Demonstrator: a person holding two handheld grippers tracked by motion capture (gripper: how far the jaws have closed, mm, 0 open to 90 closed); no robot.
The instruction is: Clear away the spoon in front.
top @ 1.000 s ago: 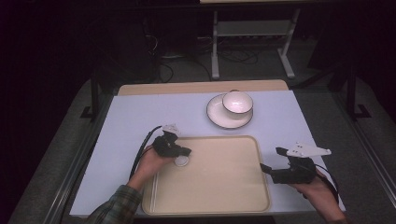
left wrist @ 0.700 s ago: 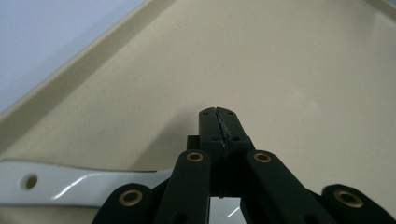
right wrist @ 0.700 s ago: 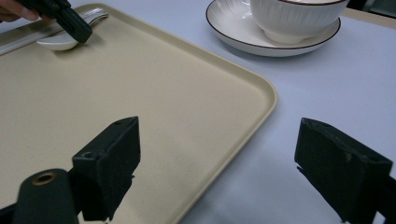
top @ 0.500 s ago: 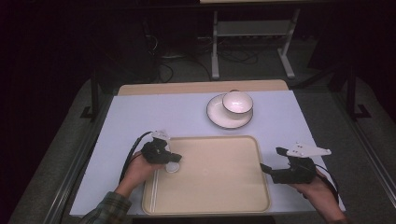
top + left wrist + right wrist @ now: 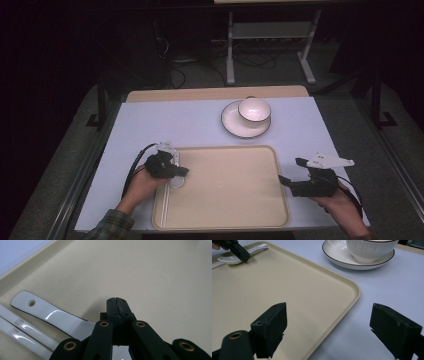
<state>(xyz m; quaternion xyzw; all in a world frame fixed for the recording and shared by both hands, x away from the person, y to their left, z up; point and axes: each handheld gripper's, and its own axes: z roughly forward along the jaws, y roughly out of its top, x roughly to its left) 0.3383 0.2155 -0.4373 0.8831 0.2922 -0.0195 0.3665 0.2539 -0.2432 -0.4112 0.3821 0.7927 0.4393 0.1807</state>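
1. High view: we see the tabletop point(image 5: 150, 125) evenly lit from above, the room behind it nearly black.
2. Left gripper view: white glare streaks on the spoon point(image 5: 50, 315); the near tool links are soft.
3. Right gripper view: a soft shadow under the tray point(image 5: 352, 290) edge; the near jaws are blurred.

Glossy white ceramic spoon point(image 5: 52, 316), matt speckled beige plastic tray point(image 5: 155, 272)

Bowl point(image 5: 254, 110) on saucer point(image 5: 233, 124)
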